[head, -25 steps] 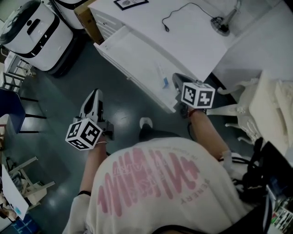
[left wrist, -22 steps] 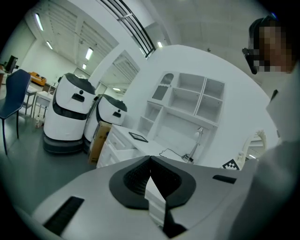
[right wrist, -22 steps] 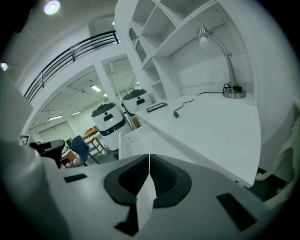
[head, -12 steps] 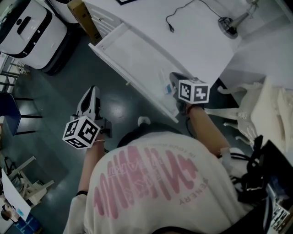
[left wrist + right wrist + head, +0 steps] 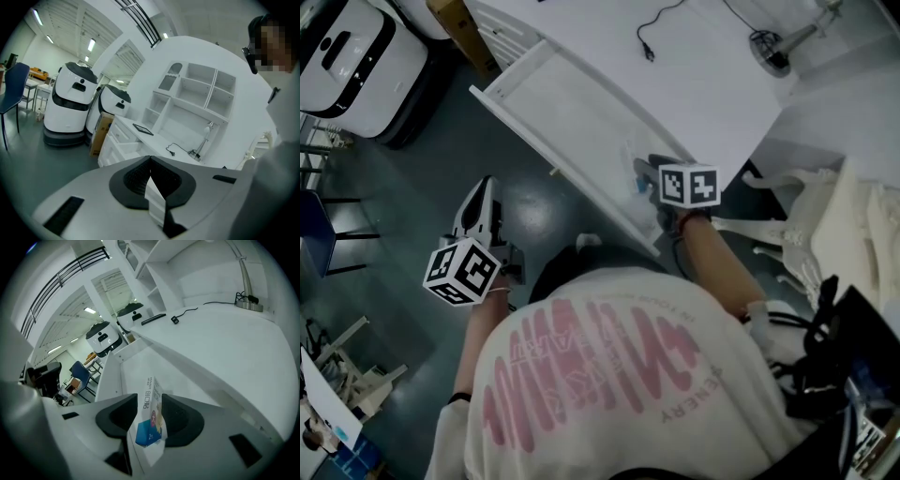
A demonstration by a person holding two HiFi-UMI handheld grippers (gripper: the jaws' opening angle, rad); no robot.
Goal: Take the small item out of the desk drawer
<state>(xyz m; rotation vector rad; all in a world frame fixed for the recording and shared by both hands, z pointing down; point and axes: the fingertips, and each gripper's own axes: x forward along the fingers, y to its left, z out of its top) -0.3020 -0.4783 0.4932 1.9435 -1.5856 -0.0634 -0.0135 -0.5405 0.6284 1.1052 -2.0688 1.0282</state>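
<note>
A white desk drawer (image 5: pixel 511 122) stands pulled out below the desk top (image 5: pixel 703 84). A small white packet with blue print (image 5: pixel 638 180) lies at its near right end. My right gripper (image 5: pixel 647 171) points down into that end. In the right gripper view its jaws have just been opening, and the packet (image 5: pixel 151 423) sits loosely between the pads of the right gripper (image 5: pixel 150 401), with a gap on the left side. My left gripper (image 5: pixel 484 189) hangs over the floor left of the drawer, apart from it. In its own view the left gripper (image 5: pixel 150 159) is shut on nothing.
A black cable (image 5: pixel 661 23) and a lamp base (image 5: pixel 766 47) lie on the desk top. Two white robots (image 5: pixel 342 42) and a cardboard box (image 5: pixel 450 19) stand at the left. A blue chair (image 5: pixel 314 234) is by the left edge, a white chair (image 5: pixel 825 234) at the right.
My right gripper has sunk toward the packet at the drawer's near end. The left gripper has drifted a little lower and leftward over the floor.
</note>
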